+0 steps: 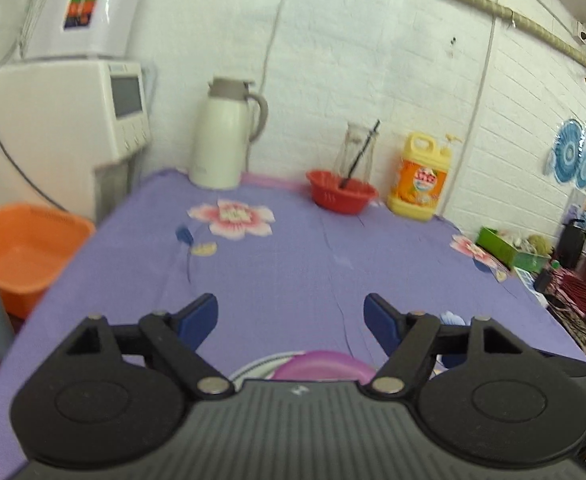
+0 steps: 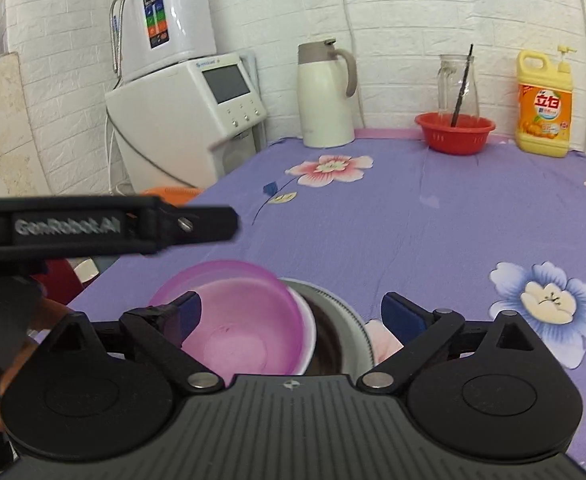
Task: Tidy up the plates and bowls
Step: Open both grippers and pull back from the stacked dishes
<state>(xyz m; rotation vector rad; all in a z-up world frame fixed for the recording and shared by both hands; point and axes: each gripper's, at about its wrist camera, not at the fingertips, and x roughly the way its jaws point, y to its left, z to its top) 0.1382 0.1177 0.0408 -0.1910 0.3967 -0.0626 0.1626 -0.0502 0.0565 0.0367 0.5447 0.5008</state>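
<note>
Now both grippers, left point(image 1: 291, 316) and right point(image 2: 291, 316), are hanging spread and empty above the pink bowl point(image 2: 237, 320), which is sitting tilted in the plate point(image 2: 351, 320) on the tabletop point(image 2: 433, 220). Likely light, stiff, slick plastic, it is best pinched at the rim.

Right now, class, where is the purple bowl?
In the right wrist view the purple bowl sits low and left of centre, nested in a white bowl on a patterned plate.
</note>
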